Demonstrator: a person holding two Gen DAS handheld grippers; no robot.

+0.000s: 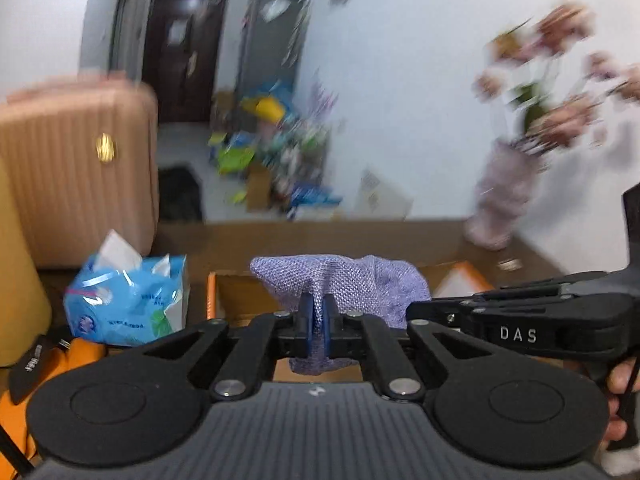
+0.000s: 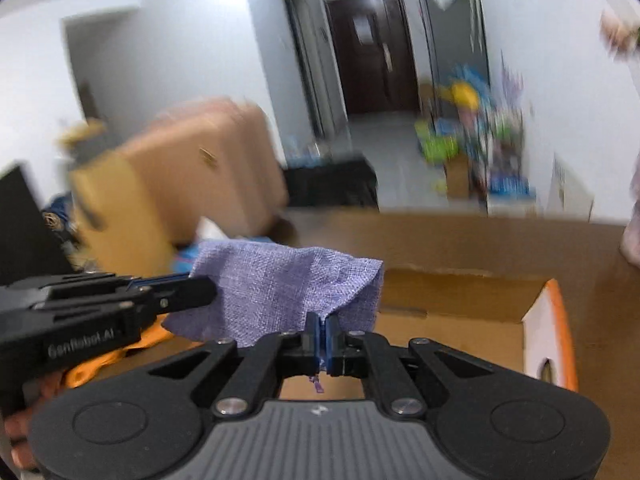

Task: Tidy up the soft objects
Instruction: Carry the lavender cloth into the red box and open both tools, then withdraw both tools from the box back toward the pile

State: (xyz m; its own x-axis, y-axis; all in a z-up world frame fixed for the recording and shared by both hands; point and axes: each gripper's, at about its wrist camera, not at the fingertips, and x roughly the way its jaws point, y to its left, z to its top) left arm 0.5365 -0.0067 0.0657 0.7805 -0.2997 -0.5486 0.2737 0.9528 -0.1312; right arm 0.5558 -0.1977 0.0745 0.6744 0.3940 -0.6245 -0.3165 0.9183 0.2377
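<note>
A purple woven cloth [image 1: 360,280] hangs stretched between my two grippers above an open cardboard box [image 1: 240,300]. In the left wrist view my left gripper [image 1: 319,312] is shut on a fold of the cloth. My right gripper [image 1: 414,312] comes in from the right and meets the cloth's other end. In the right wrist view my right gripper [image 2: 323,336] is shut on a corner of the same purple cloth [image 2: 280,288], and my left gripper [image 2: 210,286] pinches its left edge. The cardboard box [image 2: 460,300] lies open below, with a white and orange side.
A blue tissue pack [image 1: 128,304] sits left of the box, with an orange cloth [image 2: 120,348] near it. A pink suitcase [image 1: 80,168] stands behind on the left. A vase of flowers [image 1: 504,200] stands on the brown table [image 1: 280,236] at the right. The background is blurred.
</note>
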